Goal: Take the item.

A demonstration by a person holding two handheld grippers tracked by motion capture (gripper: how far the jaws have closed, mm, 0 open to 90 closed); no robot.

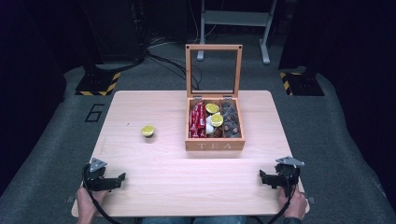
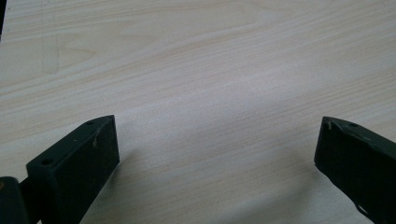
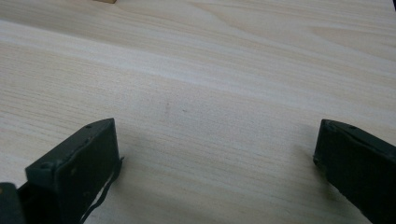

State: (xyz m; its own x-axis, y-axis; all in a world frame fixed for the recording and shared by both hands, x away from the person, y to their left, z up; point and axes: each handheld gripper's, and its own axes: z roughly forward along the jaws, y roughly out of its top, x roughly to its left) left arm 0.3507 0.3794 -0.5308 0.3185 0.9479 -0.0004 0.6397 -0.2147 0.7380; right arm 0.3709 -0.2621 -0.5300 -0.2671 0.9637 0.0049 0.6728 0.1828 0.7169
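Dark floor and cables surround the pale wooden desk [image 1: 154, 177] in the high view. Left of the desk's centre, out on its own, sits a small yellow-topped capsule [image 1: 148, 130]. Toward the far edge, right of centre, stands a wooden tea box with its glass lid up [image 1: 215, 142], holding red sachets [image 1: 197, 121], more yellow-topped capsules [image 1: 214, 115] and dark brown capsules [image 1: 230, 122]. Near the front left corner the black left gripper [image 1: 122, 179] rests in a hand, well apart from the lone capsule. Near the front right corner sits the black right gripper [image 1: 261, 175].

Over to the left gripper view: the left gripper [image 2: 217, 140] has its jaws spread wide, bare desk [image 2: 210, 70] between them.

Right gripper view now: the right gripper [image 3: 215, 140] is likewise wide apart, holding nothing, over pale wood grain [image 3: 210, 70].
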